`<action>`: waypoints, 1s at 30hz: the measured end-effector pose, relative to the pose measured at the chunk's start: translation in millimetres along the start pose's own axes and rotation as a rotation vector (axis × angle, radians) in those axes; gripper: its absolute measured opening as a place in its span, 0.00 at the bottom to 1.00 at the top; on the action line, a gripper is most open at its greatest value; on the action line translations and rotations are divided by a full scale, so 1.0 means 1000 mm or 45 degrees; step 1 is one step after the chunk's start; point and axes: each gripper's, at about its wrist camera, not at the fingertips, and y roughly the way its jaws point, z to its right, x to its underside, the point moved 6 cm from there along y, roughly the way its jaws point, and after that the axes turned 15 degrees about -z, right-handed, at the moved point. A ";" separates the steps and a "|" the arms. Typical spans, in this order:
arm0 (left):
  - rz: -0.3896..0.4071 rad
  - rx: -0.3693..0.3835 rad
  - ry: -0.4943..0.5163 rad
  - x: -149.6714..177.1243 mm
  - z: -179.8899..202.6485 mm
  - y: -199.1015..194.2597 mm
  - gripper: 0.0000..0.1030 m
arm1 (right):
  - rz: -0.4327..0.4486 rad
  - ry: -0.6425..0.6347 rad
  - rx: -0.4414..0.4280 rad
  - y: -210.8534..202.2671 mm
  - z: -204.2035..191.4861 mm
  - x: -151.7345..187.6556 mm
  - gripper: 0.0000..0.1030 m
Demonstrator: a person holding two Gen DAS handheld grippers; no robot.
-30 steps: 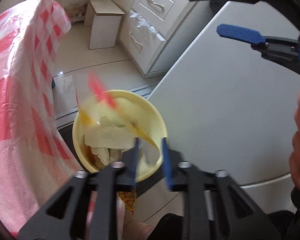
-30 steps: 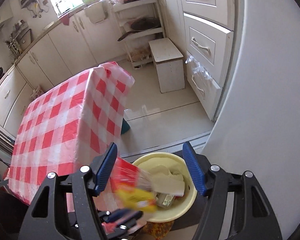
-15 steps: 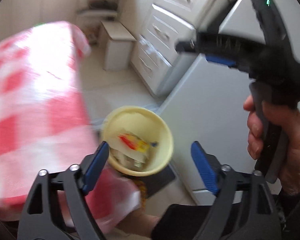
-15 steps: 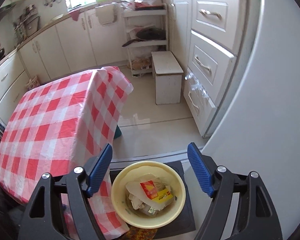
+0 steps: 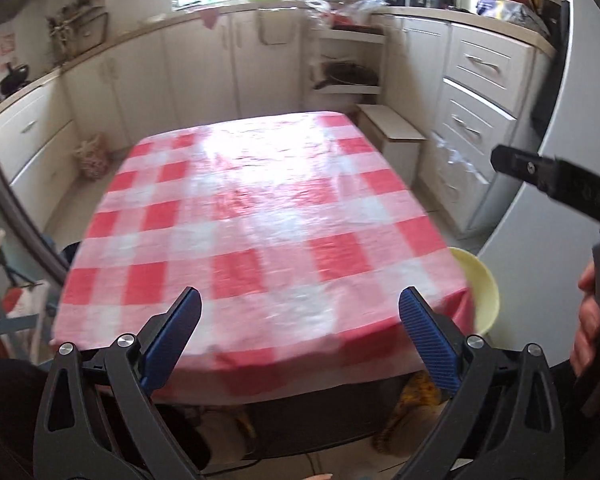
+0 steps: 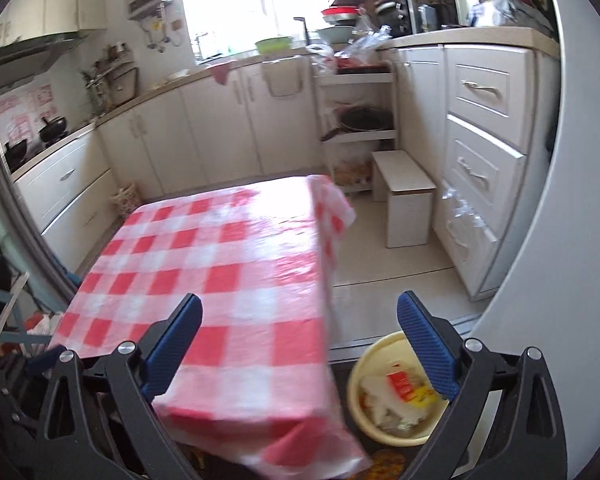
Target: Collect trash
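Both claws, left (image 5: 300, 336) & right (image 6: 300, 340), swung to table, open, empty; wrapper (image 6: 410, 388) prob. in bin (image 6: 364, 364).

1. The left gripper (image 5: 298, 334) is held with its jaws spread wide and nothing between them, above the near edge of the checked tablecloth (image 5: 256, 216).
2. The right gripper (image 6: 298, 340) is likewise held wide apart and empty, above the near right corner of the same tablecloth.
3. The right hand (image 5: 590, 320) is seen wrapped around the black handle of its gripper, to the right of the tablecloth.
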 end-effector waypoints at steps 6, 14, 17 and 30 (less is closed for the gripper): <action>0.028 -0.070 -0.110 0.018 -0.062 -0.024 0.92 | -0.036 -0.080 0.032 0.019 -0.052 0.022 0.92; 0.011 -0.148 -0.152 0.043 -0.092 -0.029 0.92 | -0.004 -0.131 0.060 0.013 -0.096 0.035 0.93; 0.014 -0.161 -0.138 0.046 -0.095 -0.038 0.92 | 0.011 -0.155 0.068 -0.004 -0.107 0.037 0.93; 0.088 -0.159 -0.039 0.059 -0.075 -0.093 0.92 | 0.065 -0.053 0.040 -0.096 -0.124 0.088 0.93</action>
